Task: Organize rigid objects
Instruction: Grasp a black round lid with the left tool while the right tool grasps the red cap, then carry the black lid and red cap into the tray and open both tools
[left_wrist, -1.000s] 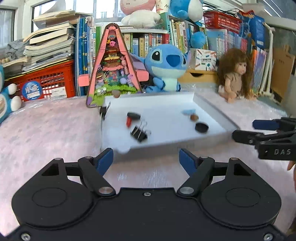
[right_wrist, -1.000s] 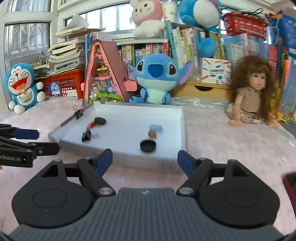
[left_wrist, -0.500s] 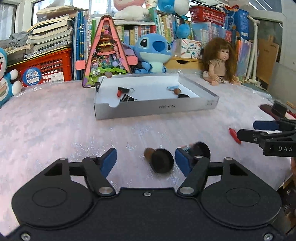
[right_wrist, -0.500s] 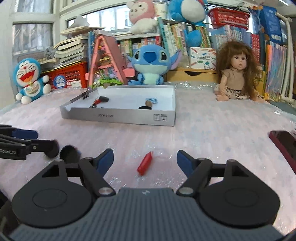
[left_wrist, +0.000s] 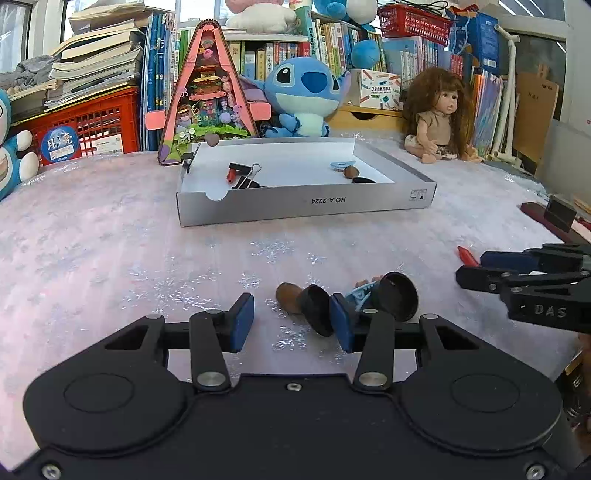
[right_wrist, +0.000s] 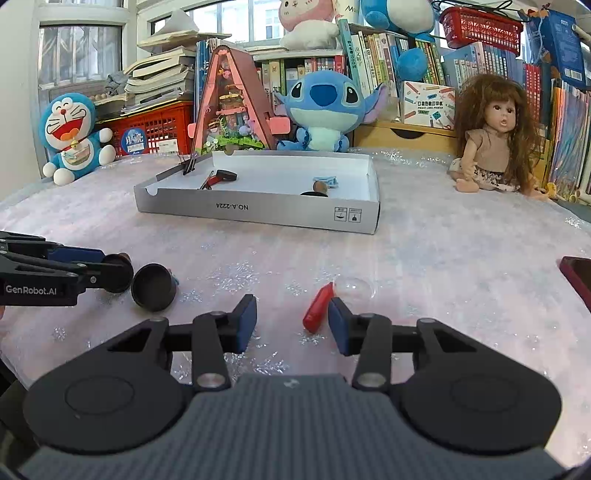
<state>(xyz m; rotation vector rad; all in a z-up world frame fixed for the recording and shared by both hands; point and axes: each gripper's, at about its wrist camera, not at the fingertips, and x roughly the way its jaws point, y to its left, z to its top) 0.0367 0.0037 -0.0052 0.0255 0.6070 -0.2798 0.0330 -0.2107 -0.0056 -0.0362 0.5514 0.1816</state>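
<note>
Left gripper (left_wrist: 291, 321): your jaws closing, black cap (left_wrist: 316, 310) between, against the right pad only, not gripped.
Right gripper (right_wrist: 292, 319): closing, red piece (right_wrist: 317, 308) between, ungripped.
Tray (left_wrist: 306, 210): far centre.

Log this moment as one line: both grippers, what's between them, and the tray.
left gripper: closing, black cap between | right gripper: closing, red piece between | tray: part filled

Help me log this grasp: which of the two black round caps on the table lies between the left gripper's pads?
The black round cap beside the brown nut lies between the closing left gripper; the other black cap sits outside, right of it.
</note>
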